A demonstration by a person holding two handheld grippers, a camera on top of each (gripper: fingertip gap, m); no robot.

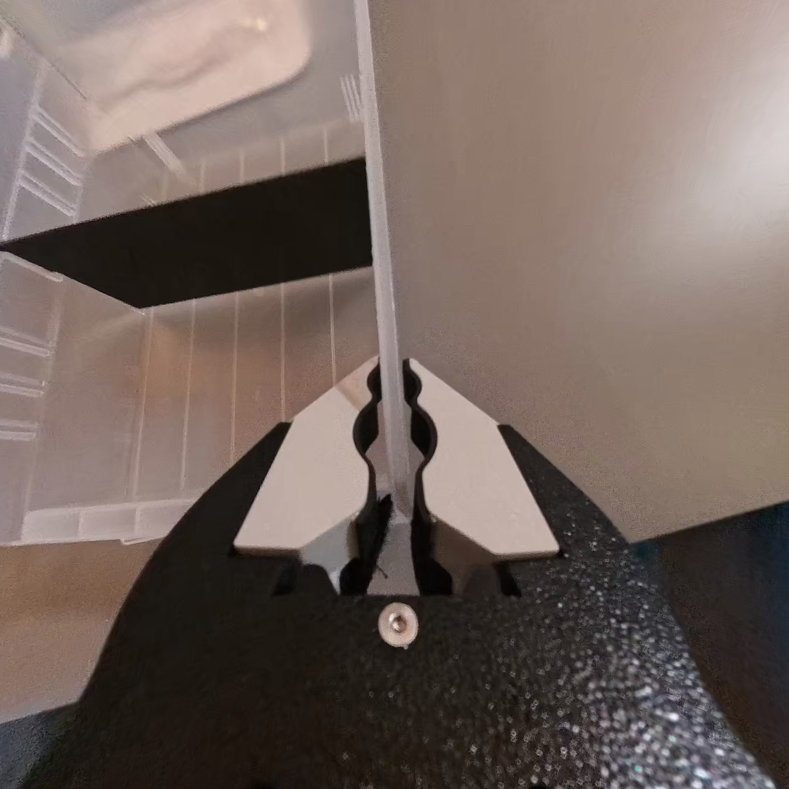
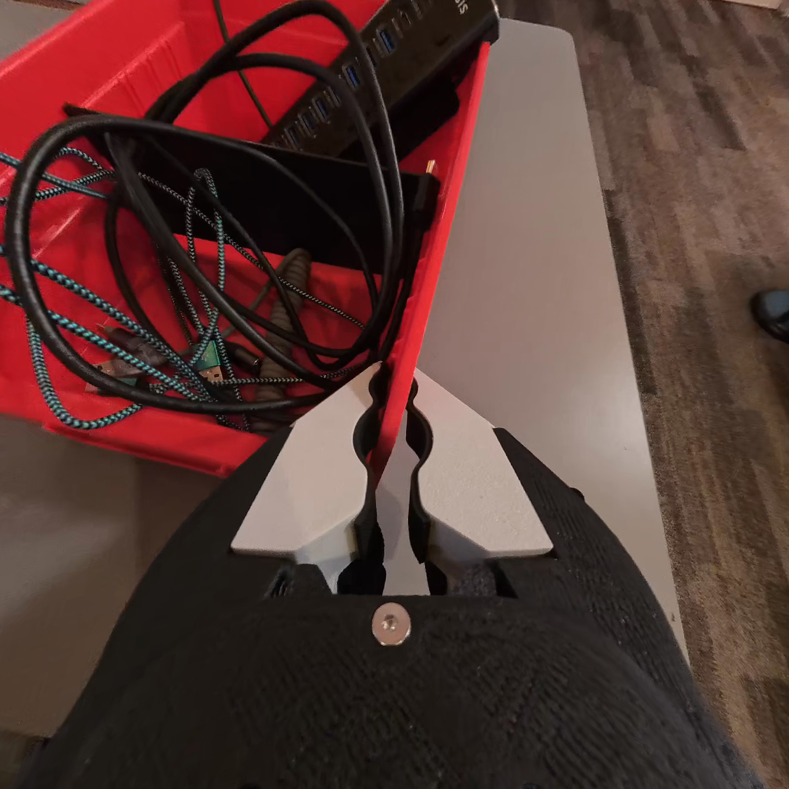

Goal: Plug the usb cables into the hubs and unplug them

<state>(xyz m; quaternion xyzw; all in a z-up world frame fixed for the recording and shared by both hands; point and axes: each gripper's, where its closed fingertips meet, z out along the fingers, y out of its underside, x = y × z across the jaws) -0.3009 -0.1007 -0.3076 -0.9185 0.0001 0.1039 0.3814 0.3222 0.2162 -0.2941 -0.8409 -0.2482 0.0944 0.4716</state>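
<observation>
In the left wrist view my left gripper [image 1: 393,367] is shut on the thin upright wall [image 1: 384,277] of a translucent plastic bin [image 1: 128,384]; both pads press on it. A flat black panel [image 1: 188,247] lies across the inside of that bin. In the right wrist view my right gripper [image 2: 397,375] is shut on the side wall [image 2: 444,239] of a red bin [image 2: 85,85]. The red bin holds a black USB hub [image 2: 384,72] with blue ports, black cables [image 2: 213,299], teal braided cables [image 2: 72,324] and a grey coiled cable [image 2: 277,316].
Both bins stand on a pale grey table [image 2: 533,256]. Its right edge drops to a brown carpeted floor [image 2: 704,170], where a shoe [image 2: 772,316] shows. A black divider [image 2: 264,205] crosses the red bin. The table also shows beside the translucent bin [image 1: 576,213]. The grippers' ends are close to 70 cm from one another.
</observation>
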